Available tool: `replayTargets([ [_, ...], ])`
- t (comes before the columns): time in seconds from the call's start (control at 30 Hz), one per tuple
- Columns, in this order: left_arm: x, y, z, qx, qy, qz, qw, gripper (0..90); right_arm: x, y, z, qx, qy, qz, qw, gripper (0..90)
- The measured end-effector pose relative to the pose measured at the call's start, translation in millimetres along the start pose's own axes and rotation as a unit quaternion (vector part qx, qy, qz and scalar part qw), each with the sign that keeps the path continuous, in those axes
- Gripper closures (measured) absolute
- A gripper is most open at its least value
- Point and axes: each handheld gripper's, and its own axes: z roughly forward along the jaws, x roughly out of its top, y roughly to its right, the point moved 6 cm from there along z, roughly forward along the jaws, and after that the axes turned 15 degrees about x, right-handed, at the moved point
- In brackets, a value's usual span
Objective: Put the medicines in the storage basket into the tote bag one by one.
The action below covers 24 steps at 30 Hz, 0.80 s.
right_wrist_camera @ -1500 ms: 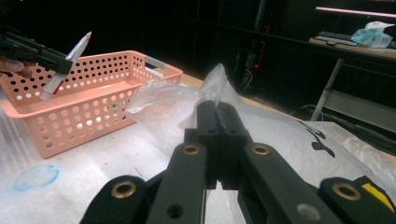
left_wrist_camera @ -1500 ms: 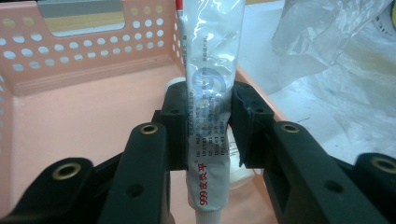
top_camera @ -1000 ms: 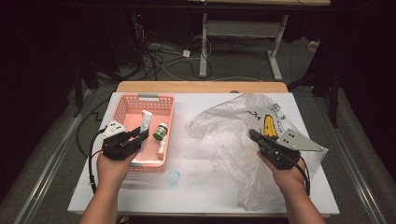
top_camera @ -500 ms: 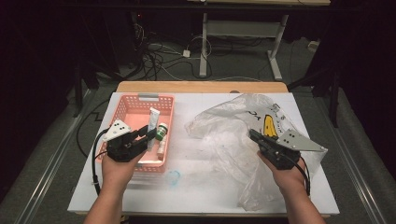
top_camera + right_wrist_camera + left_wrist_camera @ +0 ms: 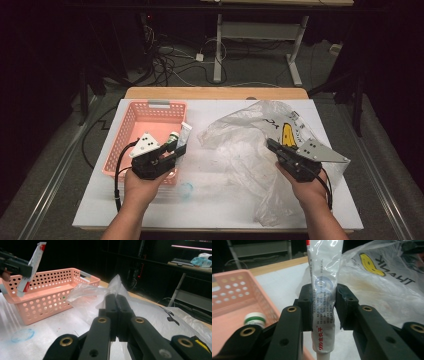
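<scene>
A white ointment tube with red print stands upright between my left gripper's pads, which press on its sides. In the high view the left gripper holds the tube over the right rim of the pink basket. A small bottle with a green and white cap lies in the basket. My right gripper is shut, pinching a fold of the clear plastic bag. The bag, printed with a yellow figure, is spread over the table's right half, and the right gripper grips it at its middle.
The white table has a bluish round mark in front of the basket. A wooden strip runs along its far edge. Cables and a desk frame lie on the dark floor beyond.
My left gripper has carried the tube rightward and slightly up, from over the basket's inside to its right rim, nearer the bag. The right gripper and bag have stayed put.
</scene>
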Motion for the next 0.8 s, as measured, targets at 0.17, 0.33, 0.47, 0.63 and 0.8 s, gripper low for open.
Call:
replayTargets([
  [0.17, -5.6, 10.9, 7.3, -0.014, -0.011, 0.005, 0.9998, 67.8, -0.1, -0.1, 0.2, 0.001, 0.000, 0.001, 1.0000, 90.0],
  [0.33, -10.8, 22.8, 14.1, -0.026, -0.022, 0.015, 0.9993, 67.8, 0.5, -1.1, 0.3, 0.002, 0.001, -0.001, 1.0000, 90.0],
  [0.47, -13.1, 29.0, 17.8, -0.032, -0.029, 0.023, 0.9988, 67.8, 0.6, -1.5, 0.6, 0.002, 0.000, -0.001, 1.0000, 90.0],
  [0.63, -16.6, 35.4, 21.4, -0.037, -0.034, 0.029, 0.9983, 67.8, 0.7, -2.3, 1.1, 0.004, 0.000, -0.002, 1.0000, 90.0],
  [0.8, -21.9, 43.5, 26.3, -0.045, -0.043, 0.038, 0.9973, 67.8, 1.2, -3.2, 1.2, 0.005, 0.000, -0.003, 1.0000, 90.0],
])
